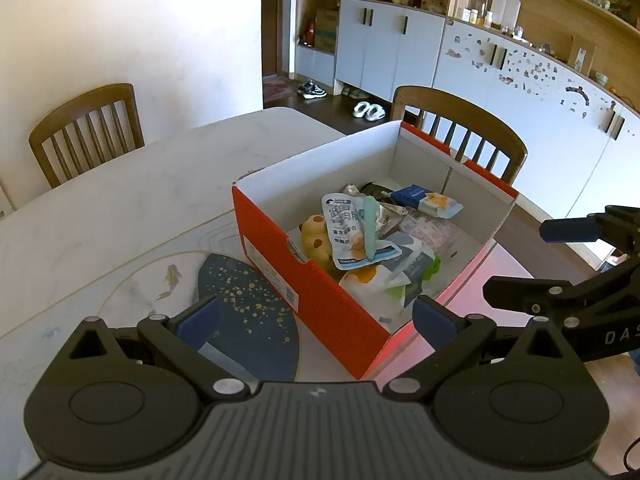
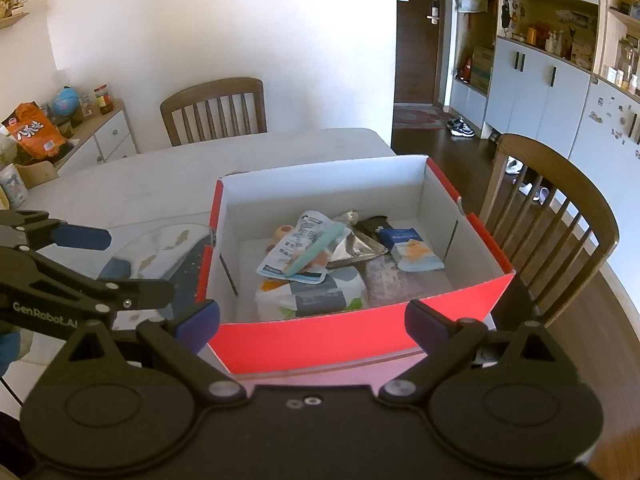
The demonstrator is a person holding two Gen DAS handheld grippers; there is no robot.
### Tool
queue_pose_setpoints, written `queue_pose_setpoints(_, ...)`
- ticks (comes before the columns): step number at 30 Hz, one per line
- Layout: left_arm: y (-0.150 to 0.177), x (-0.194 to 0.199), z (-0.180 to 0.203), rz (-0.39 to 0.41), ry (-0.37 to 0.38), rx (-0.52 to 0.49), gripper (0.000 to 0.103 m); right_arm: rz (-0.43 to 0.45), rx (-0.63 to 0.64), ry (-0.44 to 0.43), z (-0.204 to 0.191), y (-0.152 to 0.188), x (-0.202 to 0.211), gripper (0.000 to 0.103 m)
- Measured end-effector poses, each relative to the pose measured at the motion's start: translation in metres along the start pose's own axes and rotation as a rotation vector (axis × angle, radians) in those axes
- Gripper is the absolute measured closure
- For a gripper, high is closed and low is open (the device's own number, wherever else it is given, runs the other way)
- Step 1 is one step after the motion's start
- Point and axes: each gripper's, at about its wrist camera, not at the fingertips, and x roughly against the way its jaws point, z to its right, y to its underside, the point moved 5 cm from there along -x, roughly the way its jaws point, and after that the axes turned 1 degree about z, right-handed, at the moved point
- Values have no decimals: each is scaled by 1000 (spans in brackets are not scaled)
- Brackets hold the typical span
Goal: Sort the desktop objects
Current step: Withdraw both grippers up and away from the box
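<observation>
A red cardboard box with white inside walls stands on the white marble table. It holds several snack packets, a teal tool lying on a white pouch, a yellow toy and a blue-and-orange packet. My left gripper is open and empty, just in front of the box's near corner. My right gripper is open and empty, in front of the box's near red wall. Each gripper shows at the edge of the other's view.
A placemat with dark blue, gold-speckled and white fish-patterned parts lies left of the box. Wooden chairs stand around the table. A side cabinet with clutter is far left; cupboards line the right wall.
</observation>
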Motion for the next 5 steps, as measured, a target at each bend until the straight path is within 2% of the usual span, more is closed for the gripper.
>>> queue_pose_setpoints(5,1,1,-1,1,-11,-5,0,-2,-2,7,2,0,1,3)
